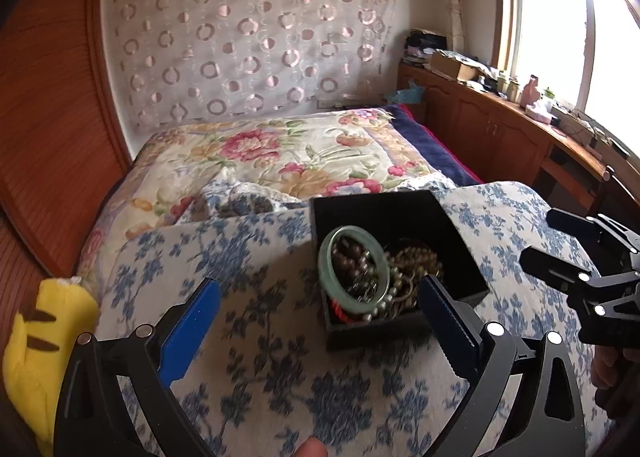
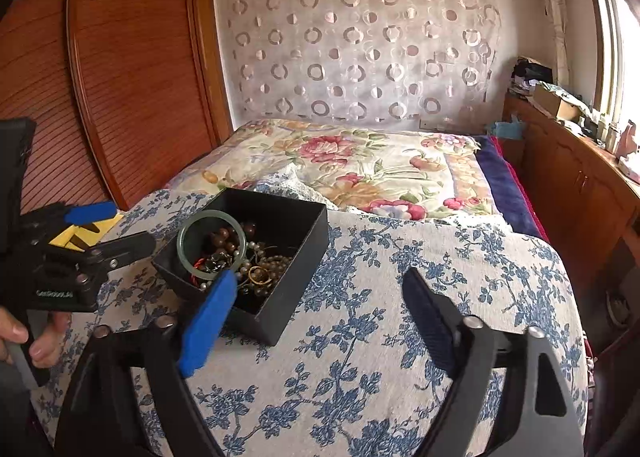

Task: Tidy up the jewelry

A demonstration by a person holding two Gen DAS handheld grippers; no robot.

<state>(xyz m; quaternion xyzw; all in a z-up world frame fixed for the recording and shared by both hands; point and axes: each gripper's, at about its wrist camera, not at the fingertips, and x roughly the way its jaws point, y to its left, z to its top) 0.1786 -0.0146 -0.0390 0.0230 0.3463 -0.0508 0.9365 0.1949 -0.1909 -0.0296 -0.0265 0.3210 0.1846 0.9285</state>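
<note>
Window (image 1: 568,25) glare, fisheye warp, seemingly slight blur

box: open black jewelry box (image 1: 394,217) (image 2: 280,217), resting on the blue-floral cushion
bangle: pale green jade bangle (image 1: 352,271) (image 2: 211,243), tilted inside, left side
beads: tangled brown bead strings (image 1: 416,261) (image 2: 256,261) piled beside it

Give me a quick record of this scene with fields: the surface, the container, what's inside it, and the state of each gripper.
surface: blue floral cloth
container: open black box, resting on the cloth
contents: pale green bangle leaning in the box, over a tangle of brown beads, pearl beads and a gold ring
left gripper: open, empty, beside the box
right gripper: open, empty, beside the box
nearby: yellow plush toy
</note>
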